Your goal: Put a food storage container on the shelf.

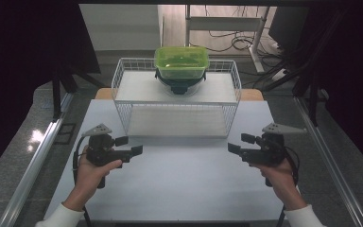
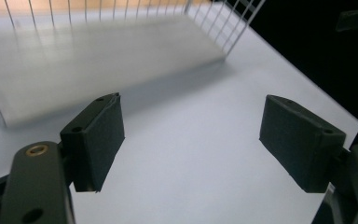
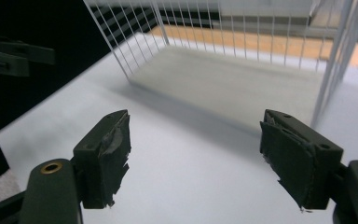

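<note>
Green translucent plastic container (image 1: 181, 62) sits on a dark bowl (image 1: 179, 85) atop the white wire rack (image 1: 123, 78), well beyond me. Both my left gripper (image 1: 134, 151) and right gripper (image 1: 232, 148) hover over the white worktop (image 1: 184, 179), fingers (image 2: 98, 140) apart and empty. I'd reach up level and close on opposite container walls.

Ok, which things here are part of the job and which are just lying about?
Part of the job:
left gripper, open
right gripper, open
white wire rack
green container on the rack's top shelf

Just lying about:
cables on the floor behind
metal frame behind
</note>
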`<act>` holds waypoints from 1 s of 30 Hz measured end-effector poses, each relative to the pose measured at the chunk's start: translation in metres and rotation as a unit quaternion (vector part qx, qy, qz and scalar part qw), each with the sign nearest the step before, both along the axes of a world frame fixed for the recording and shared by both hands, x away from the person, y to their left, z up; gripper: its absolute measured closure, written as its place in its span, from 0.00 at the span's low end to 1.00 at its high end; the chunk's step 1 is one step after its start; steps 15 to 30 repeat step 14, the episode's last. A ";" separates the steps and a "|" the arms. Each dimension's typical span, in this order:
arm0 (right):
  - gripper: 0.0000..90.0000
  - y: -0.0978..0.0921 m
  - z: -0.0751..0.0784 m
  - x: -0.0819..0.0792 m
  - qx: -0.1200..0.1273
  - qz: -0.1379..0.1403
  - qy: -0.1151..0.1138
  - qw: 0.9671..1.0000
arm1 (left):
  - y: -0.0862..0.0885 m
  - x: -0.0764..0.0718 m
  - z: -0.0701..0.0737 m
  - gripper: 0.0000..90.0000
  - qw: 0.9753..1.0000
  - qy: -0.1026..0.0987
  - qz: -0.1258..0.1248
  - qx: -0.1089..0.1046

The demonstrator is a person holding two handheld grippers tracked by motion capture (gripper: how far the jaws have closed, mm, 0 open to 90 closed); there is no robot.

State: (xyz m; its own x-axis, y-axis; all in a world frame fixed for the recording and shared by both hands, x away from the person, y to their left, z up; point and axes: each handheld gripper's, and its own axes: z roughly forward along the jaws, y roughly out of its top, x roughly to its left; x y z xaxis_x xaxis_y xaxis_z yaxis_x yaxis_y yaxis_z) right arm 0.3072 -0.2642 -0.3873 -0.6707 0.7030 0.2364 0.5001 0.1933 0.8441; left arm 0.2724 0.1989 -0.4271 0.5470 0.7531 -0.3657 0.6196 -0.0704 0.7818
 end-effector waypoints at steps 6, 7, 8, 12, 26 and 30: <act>0.26 -0.002 -0.028 -0.013 -0.034 0.002 0.024 0.999 | -0.002 -0.004 -0.010 0.24 1.000 0.007 0.004 0.019; 0.26 -0.003 -0.031 -0.014 -0.037 0.001 0.025 0.999 | -0.003 -0.004 -0.011 0.24 1.000 0.007 0.004 0.018; 0.26 -0.003 -0.031 -0.014 -0.037 0.001 0.025 0.999 | -0.003 -0.004 -0.011 0.24 1.000 0.007 0.004 0.018; 0.25 -0.003 -0.030 -0.014 -0.030 0.000 0.021 0.999 | -0.004 -0.004 -0.012 0.23 1.000 0.008 0.005 0.021; 0.25 -0.005 -0.029 -0.015 -0.029 0.000 0.017 0.999 | -0.004 -0.003 -0.012 0.22 1.000 0.008 0.007 0.022; 0.25 -0.005 -0.029 -0.015 -0.029 0.000 0.017 0.999 | -0.004 -0.003 -0.012 0.22 1.000 0.008 0.007 0.022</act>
